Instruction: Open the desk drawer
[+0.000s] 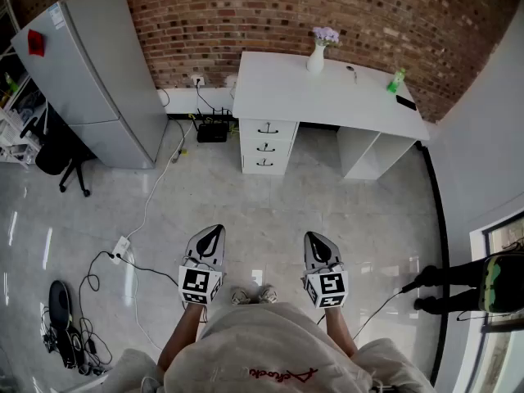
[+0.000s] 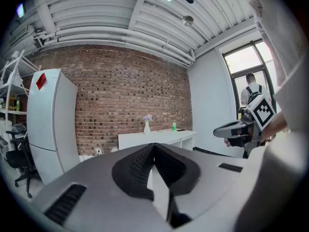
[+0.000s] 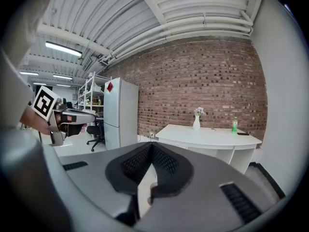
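Head view, two claws, left claw [image 1: 213, 234] and right claw [image 1: 318, 240], being held out side by side, facing one white tabletop [image 1: 327, 88] well apart, three drawers [image 1: 264, 144] sitting shut under it, left gripper view, jaws pressing together empty, right gripper view, jaws meeting, holding nothing.

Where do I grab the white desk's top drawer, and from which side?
Grip the small dark handle at the centre of the top drawer of the white desk, coming straight at its front from the floor side. It looks like the only hold on that flat front, and a centred pull should slide it evenly. The right gripper is shut: open its fingers first.
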`<state>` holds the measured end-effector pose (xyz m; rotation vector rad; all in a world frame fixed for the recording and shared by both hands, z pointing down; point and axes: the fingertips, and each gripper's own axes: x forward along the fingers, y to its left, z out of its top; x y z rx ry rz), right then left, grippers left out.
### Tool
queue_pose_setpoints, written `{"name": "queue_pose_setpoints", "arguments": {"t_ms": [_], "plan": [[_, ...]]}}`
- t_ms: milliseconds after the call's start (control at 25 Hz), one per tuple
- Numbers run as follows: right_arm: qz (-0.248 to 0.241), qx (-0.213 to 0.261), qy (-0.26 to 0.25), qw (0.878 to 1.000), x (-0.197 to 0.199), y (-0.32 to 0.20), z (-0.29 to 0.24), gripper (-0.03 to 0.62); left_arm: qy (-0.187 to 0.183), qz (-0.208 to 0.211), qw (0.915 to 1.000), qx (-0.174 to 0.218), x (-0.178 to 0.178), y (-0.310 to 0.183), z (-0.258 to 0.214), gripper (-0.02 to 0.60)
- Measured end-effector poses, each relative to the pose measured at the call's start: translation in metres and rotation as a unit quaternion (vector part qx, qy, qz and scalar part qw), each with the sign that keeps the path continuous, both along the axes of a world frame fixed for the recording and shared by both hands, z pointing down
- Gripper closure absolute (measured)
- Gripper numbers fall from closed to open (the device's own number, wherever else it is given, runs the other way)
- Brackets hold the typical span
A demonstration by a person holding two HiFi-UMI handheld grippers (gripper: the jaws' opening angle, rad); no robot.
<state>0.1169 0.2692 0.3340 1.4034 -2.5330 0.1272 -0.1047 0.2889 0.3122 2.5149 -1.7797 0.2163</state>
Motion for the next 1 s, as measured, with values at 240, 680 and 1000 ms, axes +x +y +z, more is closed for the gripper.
{"name": "queue_pose_setpoints", "arguments": {"t_ms": [240,680,1000], "plan": [[-0.006,0.003,-0.001,1.0,0.003,-0.01,0.0,0.577,0.0,0.003,1.0,0.004,0.009,-0.008,-0.001,0.569],[-0.008,-0.005,-0.009,1.0,0.028,-0.027,0.008,0.577,0.001,0.001,1.0,0.0,0.034,-0.024,0.004,0.569],[0.001,-0.011,-0.011,1.0,0.063,-0.031,0.02,0.577,-0.001,0.009,1.0,-0.001,0.062,-0.036,0.01,0.569]]}}
